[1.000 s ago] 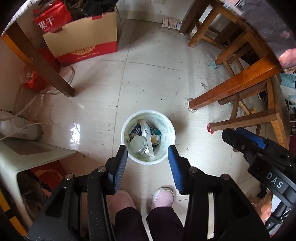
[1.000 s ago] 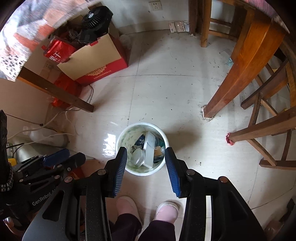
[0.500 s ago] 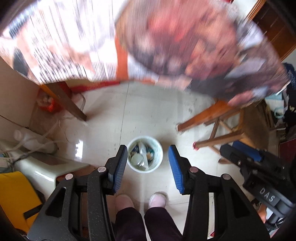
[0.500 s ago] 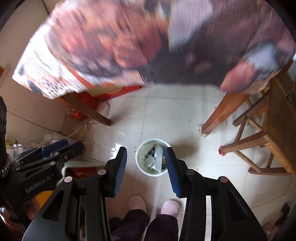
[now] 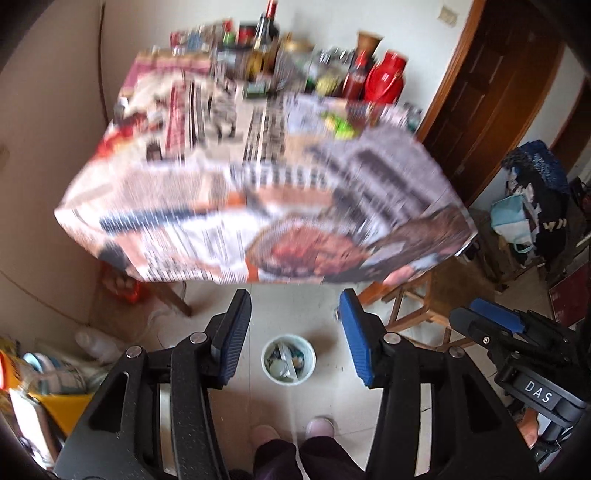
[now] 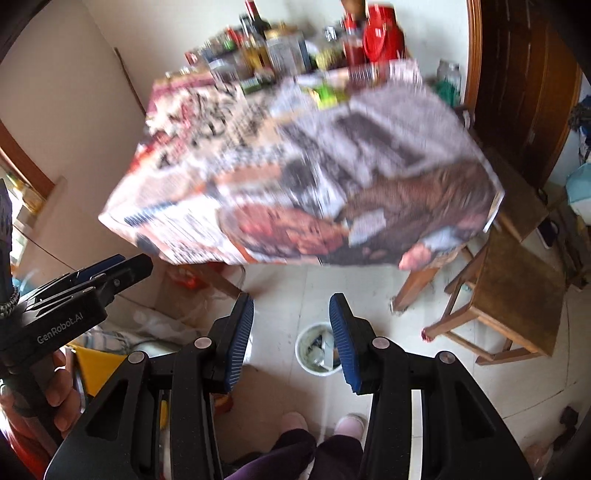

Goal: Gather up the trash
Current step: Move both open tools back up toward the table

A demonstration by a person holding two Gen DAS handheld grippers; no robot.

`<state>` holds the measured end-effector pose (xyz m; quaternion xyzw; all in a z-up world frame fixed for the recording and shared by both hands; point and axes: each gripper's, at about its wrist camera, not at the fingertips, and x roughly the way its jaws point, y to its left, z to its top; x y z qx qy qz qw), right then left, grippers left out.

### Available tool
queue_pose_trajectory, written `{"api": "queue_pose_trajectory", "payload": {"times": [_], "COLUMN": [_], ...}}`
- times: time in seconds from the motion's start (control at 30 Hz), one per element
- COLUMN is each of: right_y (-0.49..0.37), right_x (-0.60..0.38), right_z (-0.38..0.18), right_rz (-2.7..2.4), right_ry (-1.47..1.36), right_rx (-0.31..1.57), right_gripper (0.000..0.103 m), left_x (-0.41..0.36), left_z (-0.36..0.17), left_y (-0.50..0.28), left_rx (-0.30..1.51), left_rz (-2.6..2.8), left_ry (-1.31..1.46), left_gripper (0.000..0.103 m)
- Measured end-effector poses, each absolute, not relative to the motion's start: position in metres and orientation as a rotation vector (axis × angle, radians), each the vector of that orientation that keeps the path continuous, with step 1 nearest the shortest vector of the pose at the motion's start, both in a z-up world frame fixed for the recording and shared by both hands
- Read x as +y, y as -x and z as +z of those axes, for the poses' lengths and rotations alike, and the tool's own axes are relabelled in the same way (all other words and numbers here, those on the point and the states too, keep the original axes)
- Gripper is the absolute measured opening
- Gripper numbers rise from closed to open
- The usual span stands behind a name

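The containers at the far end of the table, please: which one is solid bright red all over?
The red thermos jug at the far right corner, squat and rounded. The containers beside it are slimmer bottles and jars, dark or clear.

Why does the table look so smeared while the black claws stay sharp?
Left wrist view: the newspaper-covered table is motion-blurred, the left gripper crisp. Right wrist view: same smear, right gripper sharp; fisheye bends the door frame.
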<state>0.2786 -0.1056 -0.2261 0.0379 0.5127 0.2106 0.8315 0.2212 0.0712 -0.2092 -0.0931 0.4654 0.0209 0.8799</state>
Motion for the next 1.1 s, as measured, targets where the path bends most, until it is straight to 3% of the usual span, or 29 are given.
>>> {"api": "queue_pose_trajectory", "payload": {"times": [0.17, 0.33, 0.4, 0.6, 1.1], "right_y": [-0.272, -0.265, -0.260, -0.241, -0.302], "right_x": [-0.100, -0.099, -0.097, -0.095, -0.100], "right_z": [-0.161, -0.102, -0.081, -0.035, -0.019], "right_rz": [0.437, 0.411, 0.398, 0.335, 0.308], "right_ry": [-0.079, -0.092, -0.095, -0.082, -0.066], "right_rx": [0.983, 0.862, 0.812, 0.654, 0.581], "right_gripper": [0.040, 0.054, 0.057, 0.080, 0.080], "left_x": [0.069, 0.077, 0.082, 0.097, 0.097], "left_z": [-0.138, -0.076, -0.055, -0.010, -0.005], "left_y": [-0.206, -0.189, -0.182, -0.167, -0.250], "left_rx": [0.878, 0.775, 0.727, 0.581, 0.558], "left_rz": [0.010, -0.019, -0.032, -0.008, 0.047], "left_ry": [0.135, 0.109, 0.113, 0.090, 0.092], "left_gripper": [0.049, 0.054, 0.069, 0.091, 0.091]}}
